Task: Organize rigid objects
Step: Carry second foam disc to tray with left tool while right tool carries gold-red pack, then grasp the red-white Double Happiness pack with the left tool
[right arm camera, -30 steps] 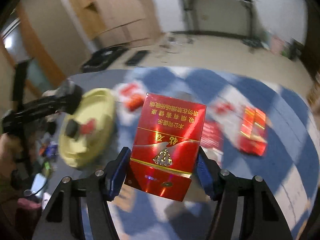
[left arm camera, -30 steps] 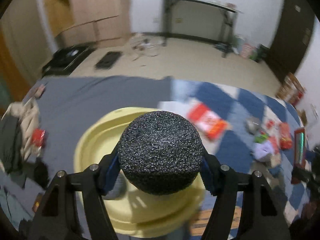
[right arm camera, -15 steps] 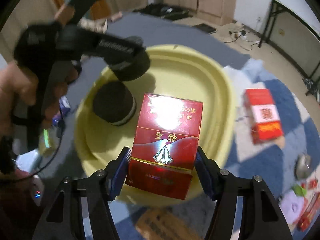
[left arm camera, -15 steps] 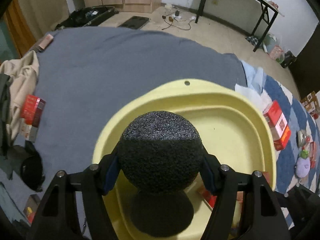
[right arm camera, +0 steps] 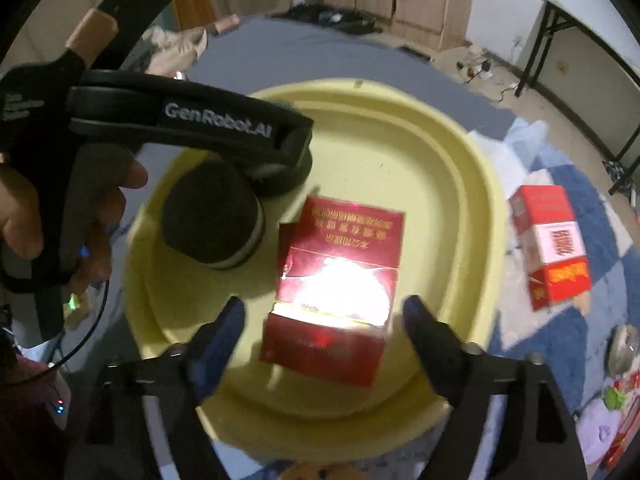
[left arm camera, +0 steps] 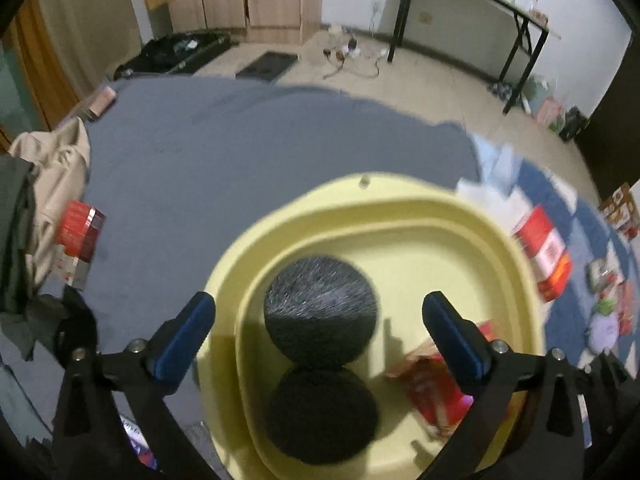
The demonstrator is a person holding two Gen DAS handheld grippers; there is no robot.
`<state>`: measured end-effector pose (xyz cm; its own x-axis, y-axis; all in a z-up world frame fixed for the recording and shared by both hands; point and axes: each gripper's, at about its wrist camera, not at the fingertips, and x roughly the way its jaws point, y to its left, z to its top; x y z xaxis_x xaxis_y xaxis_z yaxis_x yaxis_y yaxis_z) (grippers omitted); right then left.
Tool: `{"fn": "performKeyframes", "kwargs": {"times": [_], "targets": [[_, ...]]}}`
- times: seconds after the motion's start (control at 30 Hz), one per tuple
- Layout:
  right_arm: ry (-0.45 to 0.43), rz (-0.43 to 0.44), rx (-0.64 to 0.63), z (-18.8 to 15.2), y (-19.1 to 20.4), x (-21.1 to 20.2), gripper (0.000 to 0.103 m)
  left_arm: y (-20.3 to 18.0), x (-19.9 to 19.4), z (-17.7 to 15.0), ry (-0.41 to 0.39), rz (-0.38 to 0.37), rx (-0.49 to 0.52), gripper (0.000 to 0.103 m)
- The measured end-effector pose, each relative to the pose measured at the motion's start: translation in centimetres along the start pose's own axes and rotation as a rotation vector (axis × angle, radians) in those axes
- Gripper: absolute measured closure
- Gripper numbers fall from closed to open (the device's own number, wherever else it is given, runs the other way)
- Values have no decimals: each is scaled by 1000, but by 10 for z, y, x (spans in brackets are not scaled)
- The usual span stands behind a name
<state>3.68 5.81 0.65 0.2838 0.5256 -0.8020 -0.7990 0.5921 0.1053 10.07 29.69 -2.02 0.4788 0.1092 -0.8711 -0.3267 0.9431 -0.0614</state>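
Note:
A yellow basin lies below both grippers. My left gripper is opening wide; a black foam ball, blurred, sits in the basin between the jaws, untouched by the pads. A second dark round piece lies just nearer; in the right wrist view a black foam piece with a pale rim shows. My right gripper is opening too; the red cigarette pack lies loose in the basin between its spread jaws. A hand holds the left gripper over the basin's left side.
A red-and-white box lies on the blue chequered blanket right of the basin. A grey sheet spreads behind it. A red box and beige clothes are at the left; small toys at the right.
Both grippers opened. The foam ball left the left jaws and the red pack left the right jaws; both now sit in the basin. Earlier, the right gripper swung over the basin.

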Motion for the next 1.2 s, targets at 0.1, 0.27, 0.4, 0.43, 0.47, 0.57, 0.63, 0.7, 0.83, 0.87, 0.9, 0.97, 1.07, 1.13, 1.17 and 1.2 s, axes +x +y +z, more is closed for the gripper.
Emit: {"fn": "performKeyframes", "kwargs": {"times": [0.1,0.27,0.4,0.43,0.47,0.57,0.63,0.7,0.83,0.87,0.9,0.97,1.07,1.13,1.17,1.2], "targets": [[-52,1,55,-16,-13,-37,8,-23,-27,7,-32,-15,9,0],[-171,-53,220,-69,-61,-112,4,-94,-56,9,-39,-81,75,0],[-191,-128,331,-120,-116,-154,3,-150,-66,5,-23,-104,108,0],[-188,-145,347,-131,-126,-163,3,-161,-66,4,-12,-119,107,0],[-185,-171,368,-144,-141,-173,3,-171,-66,3,-1,-133,102,0],[-188,-217,430,-171,-178,-195,3,-197,-62,0,19,-141,93,0],[-194,-251,477,-185,-199,-207,3,-211,-56,-1,31,-130,94,0],[-195,-275,531,-193,-215,-216,3,-222,-44,1,53,-129,82,0],[-182,-276,663,-199,-260,-208,3,-236,-18,3,79,-110,74,0],[-175,-273,681,-197,-272,-202,3,-238,-10,3,86,-106,73,0],[-169,-269,697,-196,-281,-195,3,-239,0,4,96,-102,69,0],[-163,-259,723,-193,-300,-179,3,-241,23,5,125,-86,63,0],[-138,-269,736,-186,-321,-150,4,-241,50,3,158,-50,59,0],[-113,-279,746,-180,-328,-129,4,-240,67,3,174,-37,43,0],[-106,-286,754,-180,-331,-124,4,-239,74,3,182,-34,29,0],[-108,-284,760,-178,-333,-118,4,-239,78,3,178,-35,26,0]]}}
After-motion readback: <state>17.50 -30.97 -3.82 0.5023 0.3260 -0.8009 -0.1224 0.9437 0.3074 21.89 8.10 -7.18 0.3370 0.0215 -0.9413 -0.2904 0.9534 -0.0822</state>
